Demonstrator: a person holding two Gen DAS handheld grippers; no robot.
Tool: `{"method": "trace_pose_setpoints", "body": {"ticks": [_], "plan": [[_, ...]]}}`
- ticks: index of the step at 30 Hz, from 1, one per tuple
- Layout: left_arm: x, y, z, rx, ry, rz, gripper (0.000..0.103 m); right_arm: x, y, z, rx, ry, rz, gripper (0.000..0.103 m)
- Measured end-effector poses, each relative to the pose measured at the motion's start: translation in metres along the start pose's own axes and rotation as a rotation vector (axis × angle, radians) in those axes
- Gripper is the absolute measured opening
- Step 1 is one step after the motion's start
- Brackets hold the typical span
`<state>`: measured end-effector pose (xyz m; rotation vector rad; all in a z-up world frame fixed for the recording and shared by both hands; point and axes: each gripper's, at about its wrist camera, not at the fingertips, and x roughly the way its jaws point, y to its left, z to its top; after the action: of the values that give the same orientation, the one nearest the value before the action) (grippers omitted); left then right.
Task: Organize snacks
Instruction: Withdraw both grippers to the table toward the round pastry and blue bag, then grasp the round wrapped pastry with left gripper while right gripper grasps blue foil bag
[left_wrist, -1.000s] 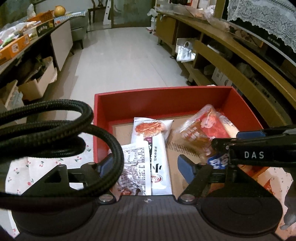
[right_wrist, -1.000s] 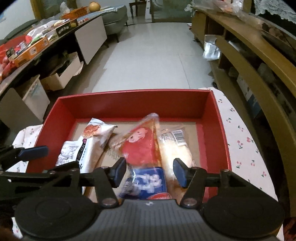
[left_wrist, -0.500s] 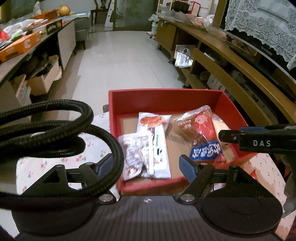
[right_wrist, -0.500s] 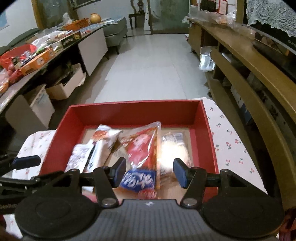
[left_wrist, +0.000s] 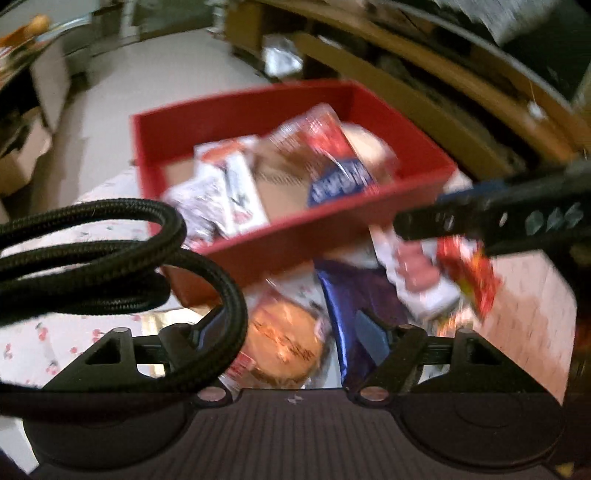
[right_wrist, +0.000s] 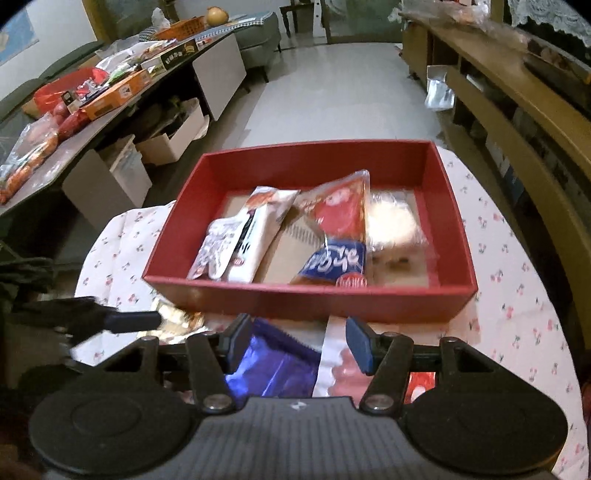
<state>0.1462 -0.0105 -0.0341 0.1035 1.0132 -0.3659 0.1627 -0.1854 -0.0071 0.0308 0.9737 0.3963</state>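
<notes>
Left wrist view: a second ago this camera looked straight down into the red box (left_wrist: 332, 236); now the box sits farther off and the loose snacks on the near side of it have come into sight. The left gripper (left_wrist: 288, 332) hangs over an orange packet (left_wrist: 284, 339) just short of the box's near wall, beside a purple packet (left_wrist: 354, 291). Its jaws are closing, but nothing is pinched between them yet. The picture is smeared by motion.

Right wrist view: this camera too has pulled back from the box (right_wrist: 306, 299), which now shows whole, holding four packets, among them a red-and-blue packet (right_wrist: 340, 236). The right gripper (right_wrist: 295, 343) stands open and empty over the purple packet (right_wrist: 273, 365) and a white-and-pink packet (right_wrist: 334, 365) on the near side of the box. Both hands seem to be turning from the box to the snacks not yet packed.
</notes>
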Motion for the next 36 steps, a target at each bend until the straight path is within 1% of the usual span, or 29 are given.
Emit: {"method": "trace_pose_setpoints", "body": {"ticks": [2, 5, 10, 11, 12, 14, 20, 23, 25, 27, 28, 29, 30, 31, 32, 36], "plan": [[0.011, -0.005, -0.006, 0.067, 0.029, 0.015, 0.08, -0.002, -0.001, -0.005, 0.0, 0.009, 0.012, 0.074], [0.021, -0.011, -0.009, 0.151, 0.025, 0.035, 0.082, 0.001, -0.003, -0.01, -0.004, 0.029, 0.023, 0.074], [0.025, -0.017, -0.013, 0.182, 0.044, 0.036, 0.078, 0.006, -0.009, -0.011, -0.004, 0.052, 0.017, 0.074], [0.024, -0.019, -0.016, 0.186, 0.049, 0.041, 0.075, 0.005, -0.011, -0.011, -0.001, 0.052, 0.018, 0.074], [0.023, -0.02, -0.019, 0.182, 0.058, 0.039, 0.071, 0.005, -0.012, -0.011, 0.002, 0.052, 0.018, 0.074], [0.018, -0.019, -0.026, 0.144, 0.072, 0.028, 0.068, 0.004, -0.012, -0.011, 0.003, 0.054, 0.025, 0.074], [0.007, -0.014, -0.036, 0.041, 0.074, 0.015, 0.066, 0.009, -0.008, -0.018, -0.018, 0.086, 0.02, 0.074], [0.012, -0.013, -0.034, -0.003, 0.085, 0.024, 0.073, 0.011, -0.009, -0.019, -0.012, 0.095, 0.015, 0.074], [0.021, -0.018, -0.033, 0.023, 0.102, 0.054, 0.076, 0.012, -0.01, -0.02, -0.008, 0.101, 0.015, 0.074], [0.025, -0.028, -0.033, 0.055, 0.097, 0.079, 0.082, 0.016, -0.012, -0.02, 0.01, 0.117, 0.029, 0.074], [0.026, -0.031, -0.034, 0.058, 0.096, 0.092, 0.082, 0.019, -0.011, -0.021, 0.02, 0.127, 0.038, 0.074], [0.025, -0.033, -0.035, 0.057, 0.09, 0.096, 0.08, 0.023, -0.01, -0.022, 0.026, 0.14, 0.045, 0.074], [0.023, -0.032, -0.035, 0.046, 0.09, 0.091, 0.074, 0.026, -0.009, -0.023, 0.028, 0.155, 0.049, 0.074], [0.02, -0.03, -0.036, 0.036, 0.089, 0.087, 0.072, 0.028, -0.007, -0.024, 0.026, 0.162, 0.052, 0.074], [0.017, -0.027, -0.037, 0.017, 0.088, 0.083, 0.067, 0.03, -0.006, -0.025, 0.02, 0.168, 0.051, 0.074], [0.001, -0.015, -0.046, -0.05, 0.075, 0.078, 0.063, 0.035, -0.002, -0.026, 0.038, 0.183, 0.059, 0.074]]}}
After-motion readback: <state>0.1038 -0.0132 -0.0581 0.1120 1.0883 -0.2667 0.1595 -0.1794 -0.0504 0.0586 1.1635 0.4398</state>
